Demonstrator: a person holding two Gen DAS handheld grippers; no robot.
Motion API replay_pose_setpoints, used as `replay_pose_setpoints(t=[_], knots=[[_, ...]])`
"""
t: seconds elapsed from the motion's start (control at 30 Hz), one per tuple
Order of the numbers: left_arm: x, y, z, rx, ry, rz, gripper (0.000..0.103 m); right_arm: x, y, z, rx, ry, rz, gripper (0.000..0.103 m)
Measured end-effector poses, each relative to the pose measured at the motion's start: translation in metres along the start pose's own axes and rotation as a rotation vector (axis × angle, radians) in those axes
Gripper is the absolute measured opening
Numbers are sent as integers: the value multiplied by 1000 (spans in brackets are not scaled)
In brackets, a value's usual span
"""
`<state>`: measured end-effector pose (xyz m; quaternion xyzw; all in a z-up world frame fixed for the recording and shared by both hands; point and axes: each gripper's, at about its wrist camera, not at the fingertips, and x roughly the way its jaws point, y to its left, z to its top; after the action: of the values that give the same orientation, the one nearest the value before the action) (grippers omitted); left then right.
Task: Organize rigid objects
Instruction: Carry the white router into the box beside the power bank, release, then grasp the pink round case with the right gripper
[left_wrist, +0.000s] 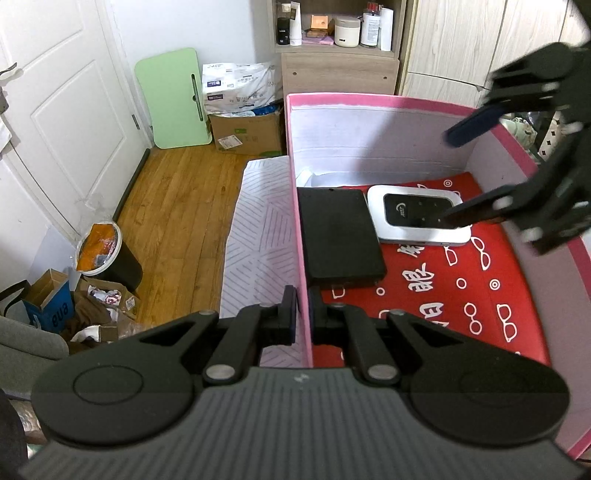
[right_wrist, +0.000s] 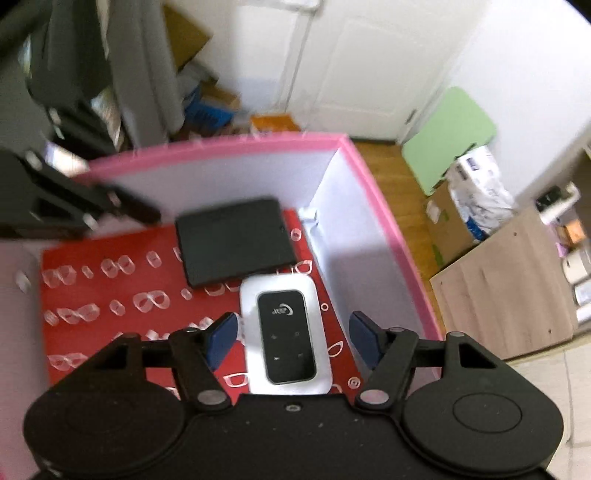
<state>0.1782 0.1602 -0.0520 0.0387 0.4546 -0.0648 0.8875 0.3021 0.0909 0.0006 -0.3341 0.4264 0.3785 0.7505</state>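
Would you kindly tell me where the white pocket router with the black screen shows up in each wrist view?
Left wrist view: the white pocket router lies right of centre on the box's red lining, right of the black flat device.
Right wrist view: the white pocket router is at lower centre, between the open pads of the right hand-held gripper.
Shared landmark: the black flat device beside it in the pink-rimmed box.

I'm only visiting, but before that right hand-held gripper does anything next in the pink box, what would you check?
1. Left hand-held gripper clamped on pink cardboard box wall: ok.
2. Right hand-held gripper jaws apart: ok.
3. White pocket router with black screen between them, pads not pressing: ok.
4. Router lying flat on red patterned liner: ok.
5. Flat black rectangular device apart from router: cannot tell.
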Motion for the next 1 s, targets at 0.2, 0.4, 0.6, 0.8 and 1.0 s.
replay_pose_setpoints(t=[0.2,0.4,0.6,0.8,1.0], knots=[[1,1,0,-12,-2,-7,6,-67,10,-26,250,-101,-1,72],[1,1,0,-8,-2,-5,6,-118,31,-70,418,-201,-16,72],[2,2,0,-10,-1,-4,6,-148,55,-133,638,-272,-103,72],[2,3,0,-7,2,-7,6,-149,85,-204,838,-252,-173,73],[2,-2,1,20,6,7,6,-132,94,-271,1013,-161,-249,74]])
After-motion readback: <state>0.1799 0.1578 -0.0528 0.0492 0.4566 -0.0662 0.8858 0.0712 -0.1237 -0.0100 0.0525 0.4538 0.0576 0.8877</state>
